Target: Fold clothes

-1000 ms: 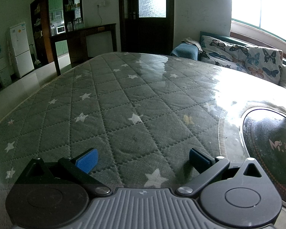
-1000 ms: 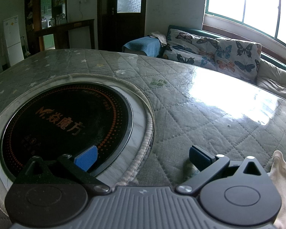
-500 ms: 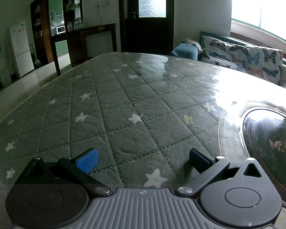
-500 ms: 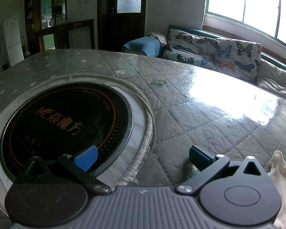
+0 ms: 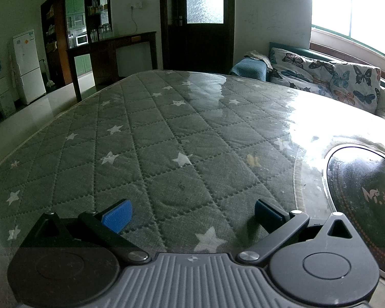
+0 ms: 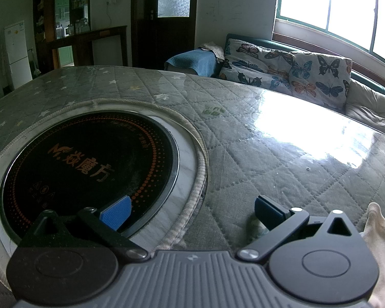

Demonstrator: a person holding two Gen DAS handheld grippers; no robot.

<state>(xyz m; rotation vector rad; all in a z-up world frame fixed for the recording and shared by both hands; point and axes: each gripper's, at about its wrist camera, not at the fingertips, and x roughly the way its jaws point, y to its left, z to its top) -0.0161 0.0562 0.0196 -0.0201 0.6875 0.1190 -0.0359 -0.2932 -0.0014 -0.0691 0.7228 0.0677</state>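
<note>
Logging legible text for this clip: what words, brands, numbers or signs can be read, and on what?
"M" logo, then "焱魔方", the first character uncertain: orange print on the black round cooktop set into the table.
Small orange warning triangles below that logo: signs only, their text too small to read.
Fine orange print along the cooktop's far rim: too small to read.
Green mark on the quilted table cover: blurred, unreadable.
Stickers on the white fridge: too small to read.

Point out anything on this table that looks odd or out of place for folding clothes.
A round black cooktop sits in a cutout of the quilted cover. The only garment visible is a cream cloth at the right edge, untouched.
</note>
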